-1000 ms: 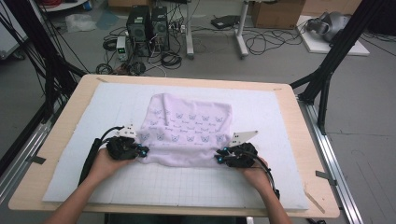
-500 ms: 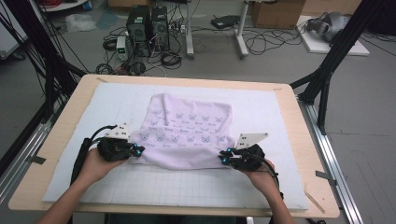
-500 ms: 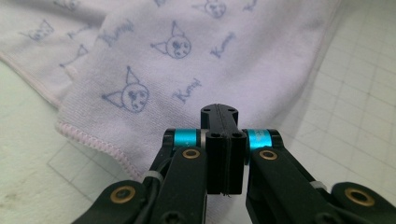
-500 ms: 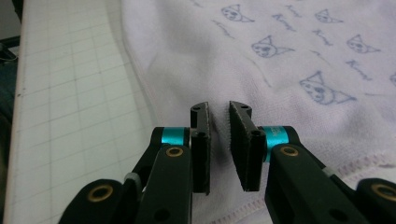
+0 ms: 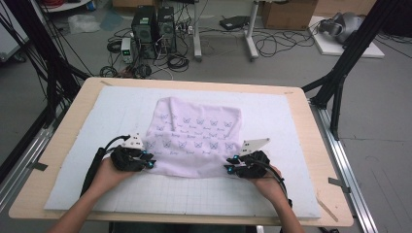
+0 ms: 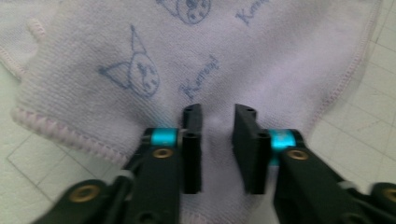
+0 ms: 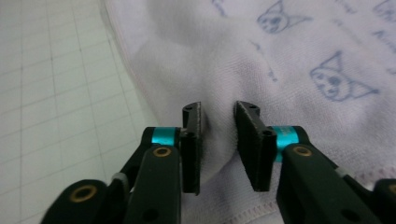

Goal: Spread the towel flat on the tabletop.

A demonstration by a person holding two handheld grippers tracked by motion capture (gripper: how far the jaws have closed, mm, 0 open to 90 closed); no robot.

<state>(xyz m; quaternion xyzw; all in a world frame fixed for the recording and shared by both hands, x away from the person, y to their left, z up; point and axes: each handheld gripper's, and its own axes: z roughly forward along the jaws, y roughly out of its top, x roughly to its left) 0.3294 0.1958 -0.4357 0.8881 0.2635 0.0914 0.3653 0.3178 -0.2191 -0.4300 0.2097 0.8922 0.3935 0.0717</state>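
Observation:
A pale lilac towel [image 5: 197, 136] printed with small blue cartoon faces lies folded on the white grid mat [image 5: 97, 111]. My left gripper [image 5: 151, 162] is at its near left corner and my right gripper [image 5: 227, 167] at its near right corner, each held in a hand. In the left gripper view the gripper [image 6: 218, 112] has jaws slightly apart over flat towel [image 6: 233, 60]; they have just been opening. In the right gripper view the gripper [image 7: 218, 108] has also just been opening, and a soft ridge of towel [image 7: 280, 56] stands loosely between the jaws.
The mat covers most of a wooden table [image 5: 68, 104]. Black frame legs [image 5: 340, 73] rise at the table's right and left sides. Computer towers [image 5: 153, 29] and cables lie on the floor beyond the far edge.
My left gripper swung out to the left and has come back in to the towel corner. The right gripper stays at its corner. The towel's near edge now lies flat on the mat.

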